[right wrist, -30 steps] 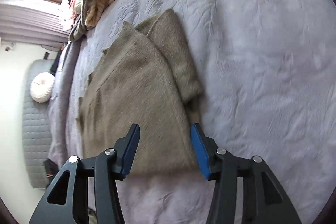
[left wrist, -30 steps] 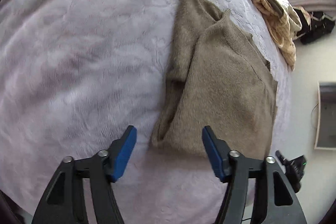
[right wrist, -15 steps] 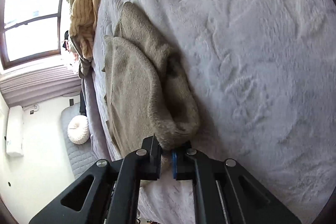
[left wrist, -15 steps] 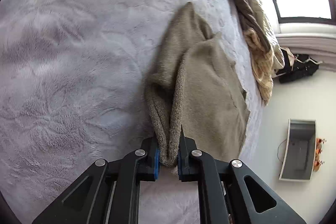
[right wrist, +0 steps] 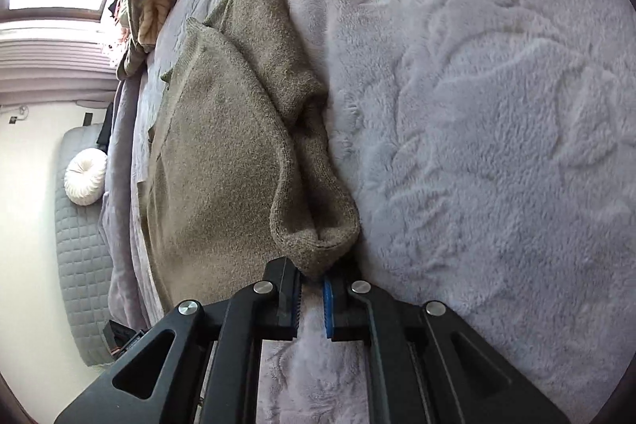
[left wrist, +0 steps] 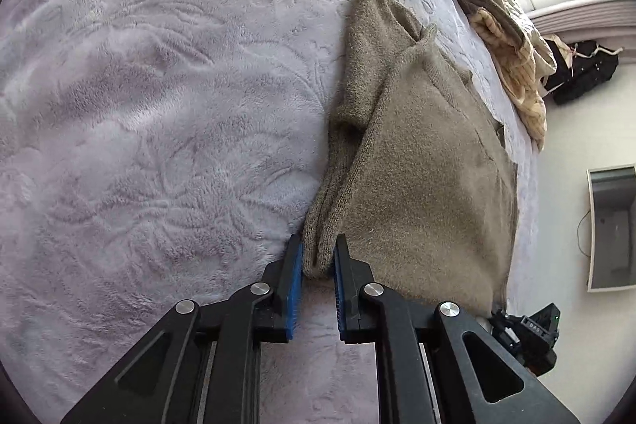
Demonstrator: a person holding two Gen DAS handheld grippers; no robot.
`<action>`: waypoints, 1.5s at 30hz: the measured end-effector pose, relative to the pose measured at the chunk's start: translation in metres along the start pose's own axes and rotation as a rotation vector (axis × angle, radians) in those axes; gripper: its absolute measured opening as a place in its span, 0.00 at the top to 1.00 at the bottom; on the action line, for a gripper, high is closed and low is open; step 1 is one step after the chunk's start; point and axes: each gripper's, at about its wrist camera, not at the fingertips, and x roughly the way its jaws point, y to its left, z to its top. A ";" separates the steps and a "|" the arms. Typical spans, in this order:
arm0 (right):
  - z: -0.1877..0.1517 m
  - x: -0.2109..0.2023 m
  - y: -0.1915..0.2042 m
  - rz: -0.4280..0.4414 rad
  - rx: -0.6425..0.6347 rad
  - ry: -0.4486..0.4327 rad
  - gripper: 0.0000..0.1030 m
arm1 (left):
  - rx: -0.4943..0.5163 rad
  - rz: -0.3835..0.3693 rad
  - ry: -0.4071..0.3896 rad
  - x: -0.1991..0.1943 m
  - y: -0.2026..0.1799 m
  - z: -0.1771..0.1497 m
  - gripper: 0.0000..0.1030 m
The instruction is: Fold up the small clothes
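Left tool (left wrist: 318, 265) clenched on near hem corner of olive-brown knitted sweater (left wrist: 429, 193), blue pads pinching a bunched fold. Right tool (right wrist: 312, 283) likewise clamped on a gathered corner of same sweater (right wrist: 222, 161). Sweater lying partly folded on lilac plush bedspread (left wrist: 159, 106), sleeve tucked alongside. Heap of yellowish clothes (left wrist: 512, 54) further up, near window.

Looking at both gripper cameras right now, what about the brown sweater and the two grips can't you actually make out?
- Brown sweater, left wrist view: near right corner hidden behind the left gripper.
- Right wrist view: the sweater's far left edge runs over the lavender blanket edge, out of sight.
- Right gripper: layers pinched, bunched, uncountable.
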 end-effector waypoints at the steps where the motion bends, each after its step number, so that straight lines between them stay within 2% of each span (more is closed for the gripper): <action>1: -0.003 -0.002 0.002 -0.006 0.011 0.004 0.92 | 0.006 0.013 -0.004 -0.003 0.000 0.000 0.86; 6: -0.029 -0.012 0.022 -0.056 -0.045 0.070 0.86 | 0.050 0.091 -0.014 -0.016 0.003 -0.003 0.86; 10: -0.063 0.008 0.070 -0.039 -0.189 0.191 0.86 | 0.105 0.189 -0.023 -0.026 0.004 -0.004 0.86; 16: -0.090 0.088 0.183 -0.026 -0.501 0.309 0.86 | 0.176 0.278 -0.021 -0.030 0.000 -0.002 0.86; 20: -0.091 0.145 0.253 -0.048 -0.676 0.297 0.86 | 0.234 0.318 -0.062 -0.034 -0.007 -0.003 0.86; 22: -0.087 0.164 0.277 -0.058 -0.714 0.272 0.86 | 0.230 0.321 -0.074 -0.035 -0.006 -0.001 0.86; 23: -0.083 0.174 0.291 -0.056 -0.722 0.254 0.86 | 0.224 0.324 -0.079 -0.035 -0.005 0.001 0.84; 24: -0.079 0.182 0.301 -0.052 -0.725 0.237 0.86 | 0.219 0.327 -0.088 -0.036 -0.003 0.002 0.57; 25: -0.074 0.190 0.310 -0.055 -0.730 0.214 0.86 | 0.213 0.334 -0.101 -0.037 -0.002 0.003 0.18; 26: -0.070 0.199 0.318 -0.075 -0.741 0.187 0.86 | 0.204 0.342 -0.136 -0.042 -0.001 0.003 0.12; 27: -0.067 0.206 0.324 -0.097 -0.747 0.166 0.86 | 0.204 0.343 -0.164 -0.046 0.000 0.003 0.12; 30: -0.055 0.230 0.333 -0.137 -0.730 0.138 0.86 | 0.182 0.363 -0.170 -0.048 0.008 0.007 0.12; 32: -0.055 0.250 0.335 -0.162 -0.742 0.152 0.86 | 0.142 0.366 -0.155 -0.046 0.017 0.011 0.12; 34: -0.062 0.262 0.343 -0.194 -0.804 0.153 0.86 | 0.115 0.359 -0.114 -0.041 0.028 0.017 0.12; 36: -0.073 0.262 0.355 -0.176 -0.893 0.176 0.86 | 0.103 0.354 -0.087 -0.037 0.036 0.021 0.12; 38: -0.084 0.258 0.363 -0.125 -0.941 0.241 0.86 | 0.103 0.361 -0.100 -0.039 0.038 0.024 0.12; 40: -0.096 0.245 0.365 -0.142 -0.991 0.244 0.86 | 0.099 0.348 -0.107 -0.042 0.038 0.027 0.12; 45: -0.123 0.207 0.342 -0.137 -0.967 0.276 0.86 | 0.060 0.309 -0.120 -0.050 0.040 0.035 0.12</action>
